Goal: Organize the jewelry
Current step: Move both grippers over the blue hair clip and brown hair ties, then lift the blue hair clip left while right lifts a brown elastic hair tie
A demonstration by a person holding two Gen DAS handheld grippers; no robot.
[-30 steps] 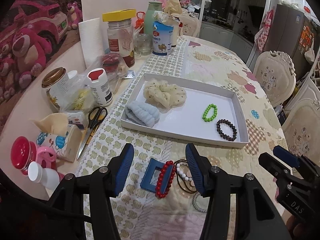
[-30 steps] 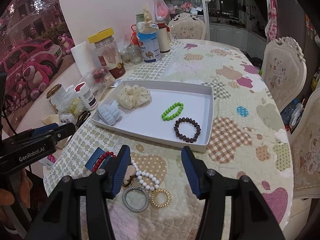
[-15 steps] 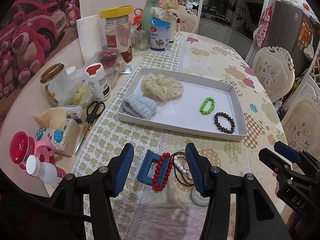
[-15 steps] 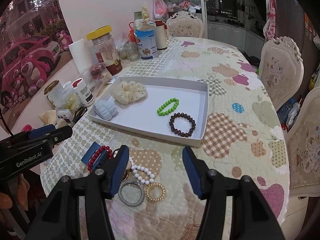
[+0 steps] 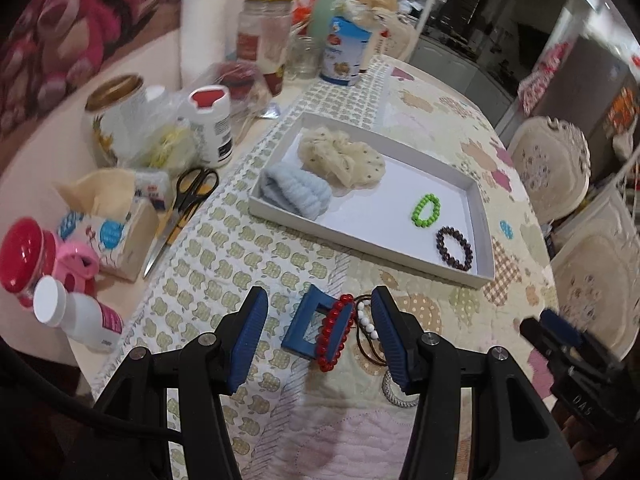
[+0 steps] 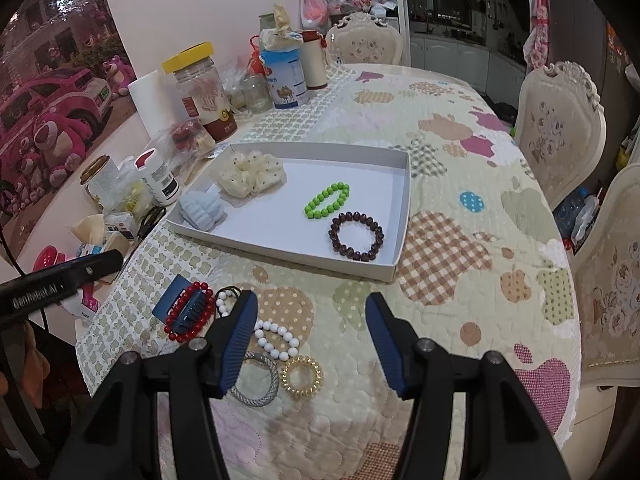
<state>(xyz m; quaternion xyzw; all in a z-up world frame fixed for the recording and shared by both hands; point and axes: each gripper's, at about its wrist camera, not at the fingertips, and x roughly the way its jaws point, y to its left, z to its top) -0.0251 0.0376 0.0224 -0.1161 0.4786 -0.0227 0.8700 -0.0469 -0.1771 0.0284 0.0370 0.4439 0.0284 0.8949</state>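
A white tray (image 6: 404, 184) holds a cream scrunchie (image 6: 250, 174), a light blue scrunchie (image 6: 200, 212), a green bead bracelet (image 6: 326, 201) and a dark brown bead bracelet (image 6: 355, 236). In front of it on the quilt lie a blue hair clip (image 5: 308, 326) with a red bead bracelet (image 5: 334, 332) over it, a white bead bracelet (image 6: 276, 336), a grey ring (image 6: 256, 380) and a gold coil tie (image 6: 302, 372). My left gripper (image 5: 318, 340) is open above the clip and red bracelet. My right gripper (image 6: 312, 340) is open, over the quilt right of the loose pieces.
Jars, bottles, a paper roll (image 6: 150, 96), a tissue pack (image 5: 108, 224) and black scissors (image 5: 184, 208) crowd the table's left side. Chairs (image 6: 558, 128) stand along the right edge. The table edge runs close in front of both grippers.
Both grippers have drawn back slightly from the tray and stayed open. The left view is now blurred by motion. Nothing on the table has moved.
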